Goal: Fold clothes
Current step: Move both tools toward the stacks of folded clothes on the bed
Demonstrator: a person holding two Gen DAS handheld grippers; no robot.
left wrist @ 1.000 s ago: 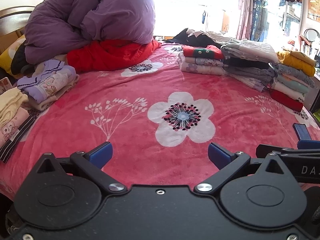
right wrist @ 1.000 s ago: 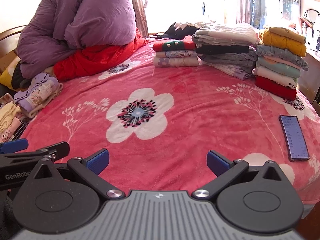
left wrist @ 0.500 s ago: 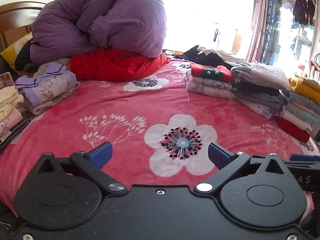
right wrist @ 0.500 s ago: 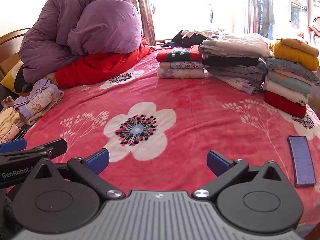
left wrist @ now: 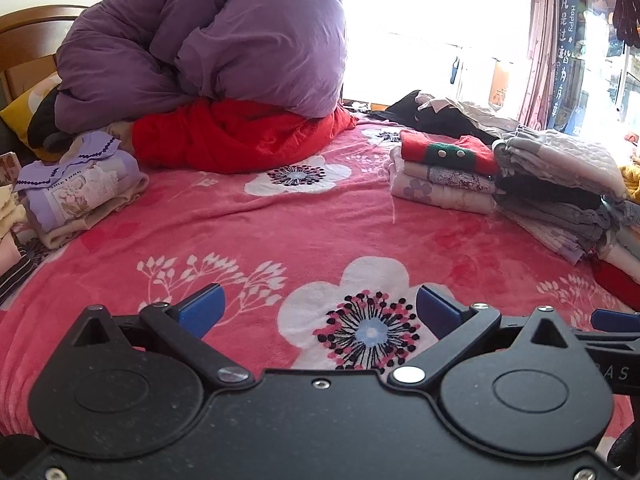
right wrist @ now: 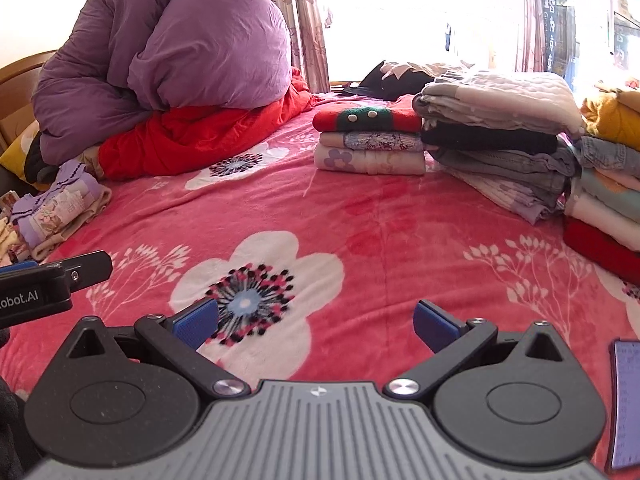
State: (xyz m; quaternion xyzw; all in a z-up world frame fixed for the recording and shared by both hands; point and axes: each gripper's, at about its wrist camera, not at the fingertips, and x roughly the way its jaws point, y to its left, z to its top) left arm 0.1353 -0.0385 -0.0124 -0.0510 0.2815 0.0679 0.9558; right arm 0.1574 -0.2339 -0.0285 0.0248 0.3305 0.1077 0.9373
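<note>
Pink fleece bedspread [left wrist: 320,232] lies bare under both of your grippers, fingers spread and holding nothing. Your unfolded dark garments [right wrist: 384,78] sit far ahead by the window, beyond the folded stack [right wrist: 370,142], slightly nearer your right gripper [right wrist: 316,322] than your left gripper [left wrist: 318,310].

Big purple quilt [left wrist: 208,40] piled on a red quilt [left wrist: 240,140] at the far side of the bed. Pink blanket w/ white flowers [right wrist: 380,216] covers the bed. Phone [right wrist: 625,404] lies on the blanket, bottom right, screen lit. Bright window [left wrist: 432,8] & pink curtain [left wrist: 540,32] behind.
</note>
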